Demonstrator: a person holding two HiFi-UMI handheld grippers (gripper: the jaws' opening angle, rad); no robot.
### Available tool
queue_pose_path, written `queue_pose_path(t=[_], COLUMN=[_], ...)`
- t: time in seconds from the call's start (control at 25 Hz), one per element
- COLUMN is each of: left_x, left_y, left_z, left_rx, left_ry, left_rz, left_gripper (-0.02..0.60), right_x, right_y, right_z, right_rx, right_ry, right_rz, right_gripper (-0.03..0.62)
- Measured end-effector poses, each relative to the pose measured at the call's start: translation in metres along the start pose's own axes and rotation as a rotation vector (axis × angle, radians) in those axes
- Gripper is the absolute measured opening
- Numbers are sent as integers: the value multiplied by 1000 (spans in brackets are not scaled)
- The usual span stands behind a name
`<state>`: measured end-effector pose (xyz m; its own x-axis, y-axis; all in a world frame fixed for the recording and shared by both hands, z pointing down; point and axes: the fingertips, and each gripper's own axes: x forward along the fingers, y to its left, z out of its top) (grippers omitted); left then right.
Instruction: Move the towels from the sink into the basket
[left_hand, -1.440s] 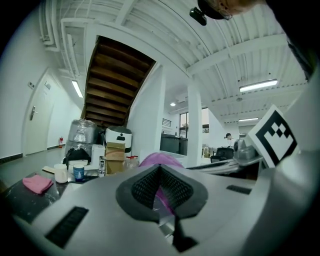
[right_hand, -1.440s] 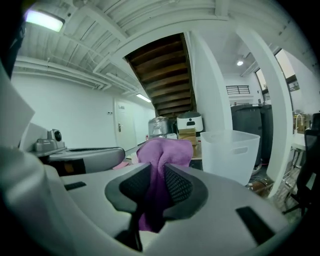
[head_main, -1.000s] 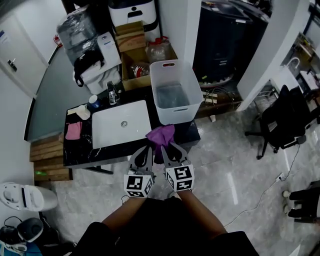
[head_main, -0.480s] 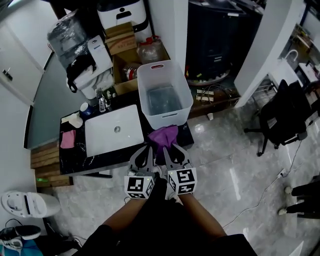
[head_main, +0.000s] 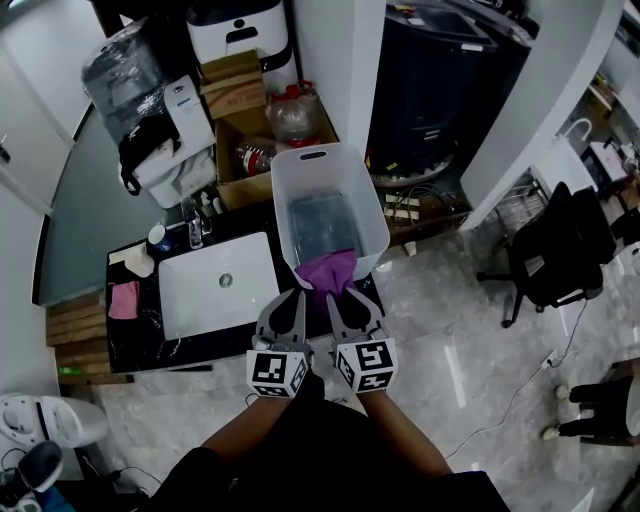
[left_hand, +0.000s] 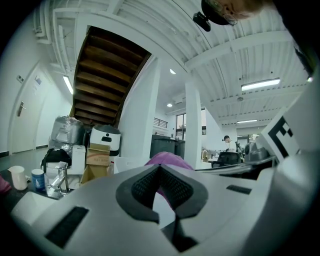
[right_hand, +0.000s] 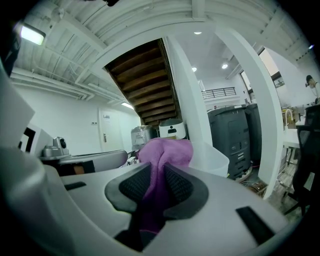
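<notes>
Head view shows my left gripper (head_main: 297, 296) and right gripper (head_main: 341, 296) side by side, both clamped on the purple cloth towel (head_main: 326, 272). It hangs at the near rim of the white plastic basket (head_main: 375, 215), away from the white sink (head_main: 215, 300). My left pinch looks shallow, so it might slip. Releasing this close to the rim could drape the towel outside.

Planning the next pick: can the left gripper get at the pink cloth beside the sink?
Probably not: the left gripper is shut on the purple towel at the white plastic basket; the pink cloth lies uncovered.
</notes>
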<state>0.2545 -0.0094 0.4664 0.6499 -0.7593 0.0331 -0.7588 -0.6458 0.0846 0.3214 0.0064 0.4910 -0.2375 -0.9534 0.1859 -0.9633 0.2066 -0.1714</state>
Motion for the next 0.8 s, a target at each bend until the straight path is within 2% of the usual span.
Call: queue_pose_path(t=[0.36, 0.8], left_x=[59, 122], left_y=[52, 107], left_z=[22, 38], left_rx=[-6, -29], left_ry=[2, -26], left_rz=[-2, -20], left_gripper=[14, 14], right_x=[66, 150], right_y=[-14, -39], right_z=[48, 71], right_rx=[-6, 44], right_ry=[-35, 26], right_rz=[-34, -102], right_gripper=[95, 97])
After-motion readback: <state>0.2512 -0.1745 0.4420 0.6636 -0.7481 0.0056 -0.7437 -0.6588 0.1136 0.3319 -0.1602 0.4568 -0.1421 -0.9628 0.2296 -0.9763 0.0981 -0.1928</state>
